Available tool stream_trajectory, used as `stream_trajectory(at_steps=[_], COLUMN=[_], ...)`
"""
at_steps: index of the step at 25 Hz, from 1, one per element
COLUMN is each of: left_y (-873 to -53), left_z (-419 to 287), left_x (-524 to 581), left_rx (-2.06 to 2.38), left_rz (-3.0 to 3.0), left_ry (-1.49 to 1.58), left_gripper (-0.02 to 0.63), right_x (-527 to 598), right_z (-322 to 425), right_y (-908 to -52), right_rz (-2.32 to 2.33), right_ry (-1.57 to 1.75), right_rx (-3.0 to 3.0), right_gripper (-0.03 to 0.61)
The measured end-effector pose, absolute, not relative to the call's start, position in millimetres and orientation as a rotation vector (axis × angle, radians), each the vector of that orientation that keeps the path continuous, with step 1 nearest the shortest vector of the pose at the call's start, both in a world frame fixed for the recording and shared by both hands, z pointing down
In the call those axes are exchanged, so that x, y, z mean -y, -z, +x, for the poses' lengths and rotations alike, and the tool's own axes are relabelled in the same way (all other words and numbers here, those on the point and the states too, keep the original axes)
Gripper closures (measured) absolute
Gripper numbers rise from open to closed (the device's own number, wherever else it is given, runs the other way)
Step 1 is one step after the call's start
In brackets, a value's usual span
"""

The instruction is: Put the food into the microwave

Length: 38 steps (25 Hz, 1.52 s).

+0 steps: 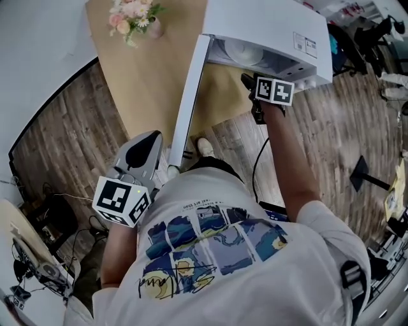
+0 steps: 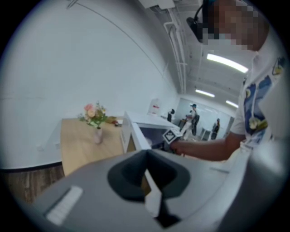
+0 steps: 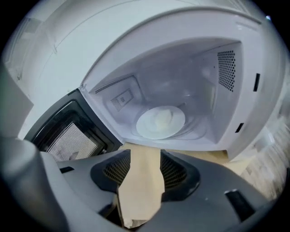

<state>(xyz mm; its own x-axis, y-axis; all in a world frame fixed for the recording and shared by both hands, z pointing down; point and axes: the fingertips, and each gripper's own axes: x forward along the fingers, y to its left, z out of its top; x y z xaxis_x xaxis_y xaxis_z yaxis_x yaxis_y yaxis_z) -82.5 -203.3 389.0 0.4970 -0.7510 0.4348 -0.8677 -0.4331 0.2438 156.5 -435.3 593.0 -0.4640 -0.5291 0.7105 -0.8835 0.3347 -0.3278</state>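
A white microwave (image 1: 268,32) stands on a wooden table (image 1: 146,70) with its door (image 1: 190,95) swung wide open. Inside it, on the turntable, lies a white plate (image 3: 161,121) with pale food (image 3: 164,116) on it. My right gripper (image 1: 247,80) hangs just outside the microwave's mouth, pointing down into it. Its jaws stand open, and only the table's wood shows between them (image 3: 145,167). My left gripper (image 1: 145,143) is held low by the person's body, left of the door, jaws together and empty (image 2: 152,181).
A small vase of pink flowers (image 1: 134,19) stands on the far left of the table. The open door (image 3: 68,131) juts out toward the person, between the two grippers. Cables and equipment lie on the wood floor at the left (image 1: 38,255). People stand far off (image 2: 195,120).
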Motion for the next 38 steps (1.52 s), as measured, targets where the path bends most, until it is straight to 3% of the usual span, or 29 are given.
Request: stream_trajectory(at_steps=[2, 13, 28, 38], left_y=[-388, -389, -398, -401], left_z=[-84, -95, -124, -138], left_x=[195, 142, 63, 37], left_rx=[1.320, 1.188, 1.093, 1.089], left_rz=[2.327, 2.421, 2.483, 2.483], left_ry=[-0.359, -0.338, -0.303, -0.290], left_gripper=[0.606, 0.604, 0.605, 0.605], right_x=[421, 310, 150, 104], right_z=[156, 148, 93, 69], right_y=[-586, -530, -463, -440], right_rz=[1.251, 1.309, 1.287, 1.230], right_ry=[-0.967, -0.907, -0.799, -0.716], right_rx=[2.134, 2.218, 2.376, 2.433], right_gripper=[0.380, 0.555, 0.571, 0.571])
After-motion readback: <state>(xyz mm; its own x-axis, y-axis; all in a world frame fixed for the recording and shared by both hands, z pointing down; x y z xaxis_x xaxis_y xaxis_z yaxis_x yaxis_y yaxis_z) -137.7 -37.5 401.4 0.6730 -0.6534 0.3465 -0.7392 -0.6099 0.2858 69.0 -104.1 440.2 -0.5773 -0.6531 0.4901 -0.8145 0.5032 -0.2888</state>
